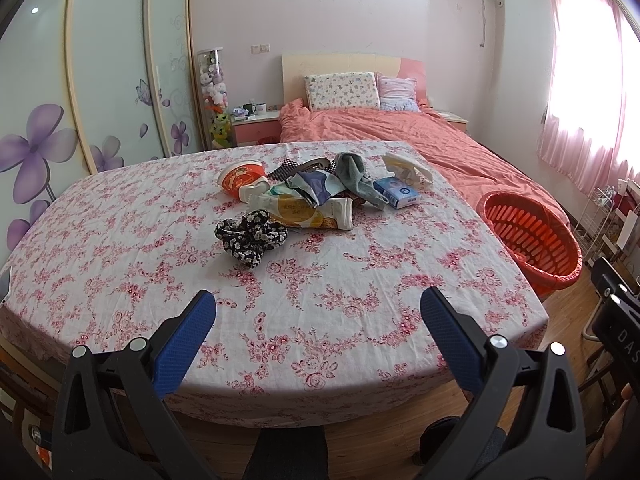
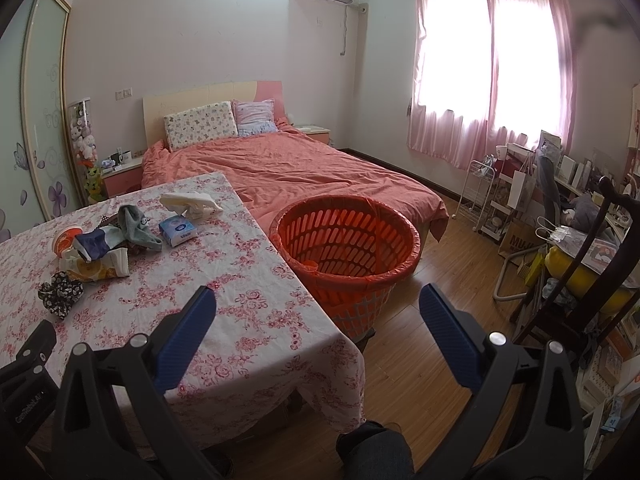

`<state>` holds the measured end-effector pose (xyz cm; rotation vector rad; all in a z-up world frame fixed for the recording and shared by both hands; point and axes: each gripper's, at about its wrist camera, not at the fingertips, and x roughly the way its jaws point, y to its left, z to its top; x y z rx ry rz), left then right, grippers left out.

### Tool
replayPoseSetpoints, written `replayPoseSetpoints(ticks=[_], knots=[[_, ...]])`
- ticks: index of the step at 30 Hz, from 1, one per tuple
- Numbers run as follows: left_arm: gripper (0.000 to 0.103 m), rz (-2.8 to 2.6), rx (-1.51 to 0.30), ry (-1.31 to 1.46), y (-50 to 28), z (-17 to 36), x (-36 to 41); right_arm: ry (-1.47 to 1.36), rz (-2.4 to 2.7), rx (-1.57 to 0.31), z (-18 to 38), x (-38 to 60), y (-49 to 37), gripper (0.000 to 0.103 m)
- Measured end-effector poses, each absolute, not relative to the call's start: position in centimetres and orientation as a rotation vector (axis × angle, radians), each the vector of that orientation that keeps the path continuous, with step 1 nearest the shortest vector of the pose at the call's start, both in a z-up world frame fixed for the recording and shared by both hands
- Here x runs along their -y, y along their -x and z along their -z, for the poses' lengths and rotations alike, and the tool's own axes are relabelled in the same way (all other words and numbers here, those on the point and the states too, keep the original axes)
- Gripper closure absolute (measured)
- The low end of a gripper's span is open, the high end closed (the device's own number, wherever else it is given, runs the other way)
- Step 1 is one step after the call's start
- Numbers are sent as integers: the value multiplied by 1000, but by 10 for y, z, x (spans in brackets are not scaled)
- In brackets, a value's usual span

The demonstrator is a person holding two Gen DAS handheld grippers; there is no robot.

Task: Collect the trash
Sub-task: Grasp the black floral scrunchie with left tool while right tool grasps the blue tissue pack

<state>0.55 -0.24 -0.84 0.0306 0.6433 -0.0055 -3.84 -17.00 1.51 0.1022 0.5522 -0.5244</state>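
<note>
A heap of items lies mid-table on the floral cloth: an orange paper cup on its side, a yellow snack wrapper, a black floral scrunchie, a grey sock, a blue tissue pack and crumpled white tissue. An orange basket lined with a bag stands on the floor at the table's right. My left gripper hangs open over the table's near edge, holding nothing. My right gripper is open over the table's right corner, short of the basket.
A bed with a coral cover stands behind the table and basket. A dark wooden chair and cluttered shelves fill the right side. Wardrobe doors line the left wall. Wood floor lies between basket and chair.
</note>
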Motion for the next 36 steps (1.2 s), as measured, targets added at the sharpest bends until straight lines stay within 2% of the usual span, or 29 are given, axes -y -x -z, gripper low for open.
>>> replayPoseSetpoints(ticks=[17, 30, 32, 36], knots=[[2, -135, -796, 110, -93, 47, -88, -130, 413, -629, 17, 170, -46, 4], [2, -59, -869, 157, -157, 74, -101, -176, 275, -689, 40, 160, -139, 4], [4, -49, -870, 167, -160, 74, -103, -191, 256, -693, 44, 159, -158, 4], [15, -25, -882, 169, -165, 76, -104, -203, 214, -707, 52, 155, -193, 4]])
